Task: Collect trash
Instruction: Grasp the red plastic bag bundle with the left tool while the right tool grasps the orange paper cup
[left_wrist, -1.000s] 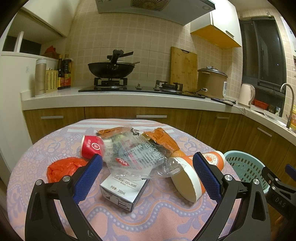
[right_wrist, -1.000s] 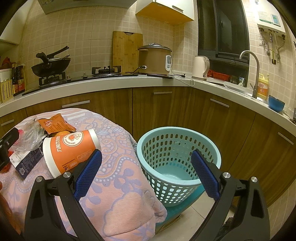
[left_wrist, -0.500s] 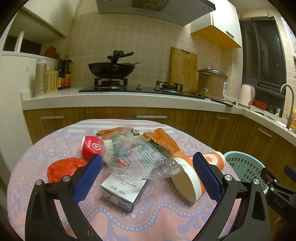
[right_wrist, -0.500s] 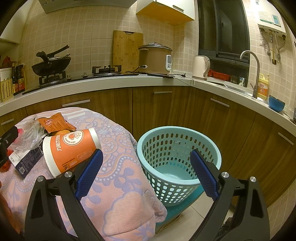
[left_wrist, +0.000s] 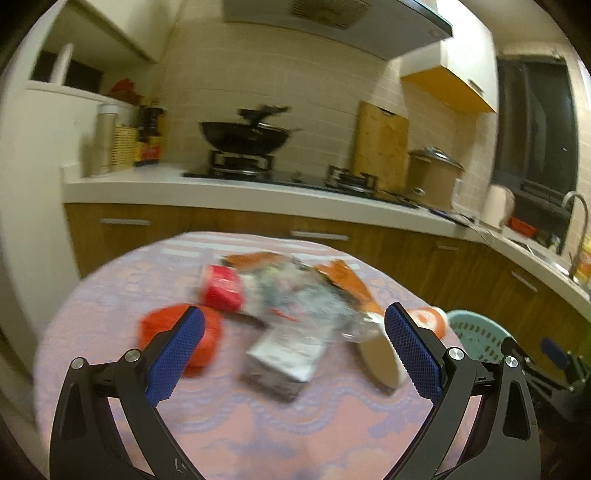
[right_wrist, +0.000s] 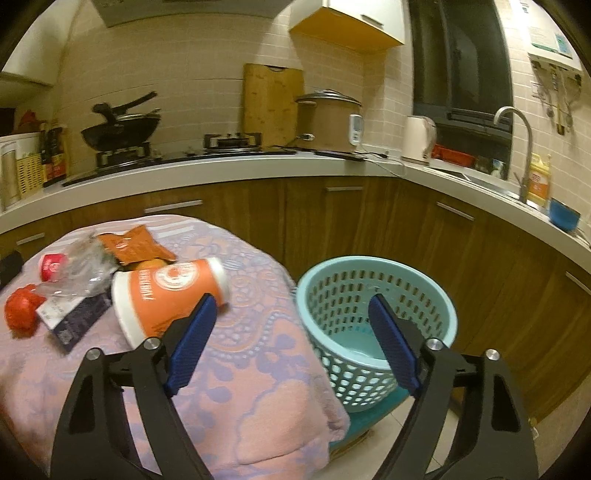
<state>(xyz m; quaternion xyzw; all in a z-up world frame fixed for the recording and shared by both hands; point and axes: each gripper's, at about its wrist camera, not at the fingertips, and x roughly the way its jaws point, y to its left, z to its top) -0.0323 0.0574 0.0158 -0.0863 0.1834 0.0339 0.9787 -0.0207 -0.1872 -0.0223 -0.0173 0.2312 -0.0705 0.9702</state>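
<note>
Trash lies on a round table with a pink patterned cloth (left_wrist: 229, 424): a white milk carton (left_wrist: 286, 356), a clear plastic bag (left_wrist: 303, 295), a red cup (left_wrist: 221, 288), a crumpled red bag (left_wrist: 177, 332), orange snack packets (right_wrist: 135, 245) and a big orange paper cup on its side (right_wrist: 166, 295). My left gripper (left_wrist: 293, 354) is open above the table's near part, the carton between its fingers. My right gripper (right_wrist: 291, 343) is open and empty between the orange cup and a teal basket (right_wrist: 376, 317) on the floor.
A kitchen counter (right_wrist: 258, 162) with wooden cabinets curves behind the table and basket. On it are a wok on a stove (left_wrist: 243, 138), a cutting board, a rice cooker (right_wrist: 327, 122), a kettle and a sink tap (right_wrist: 517, 125).
Both views shifted and blurred. The left gripper has risen and turned a little, so the trash sits lower and farther. The right gripper swung left, showing more of the table.
</note>
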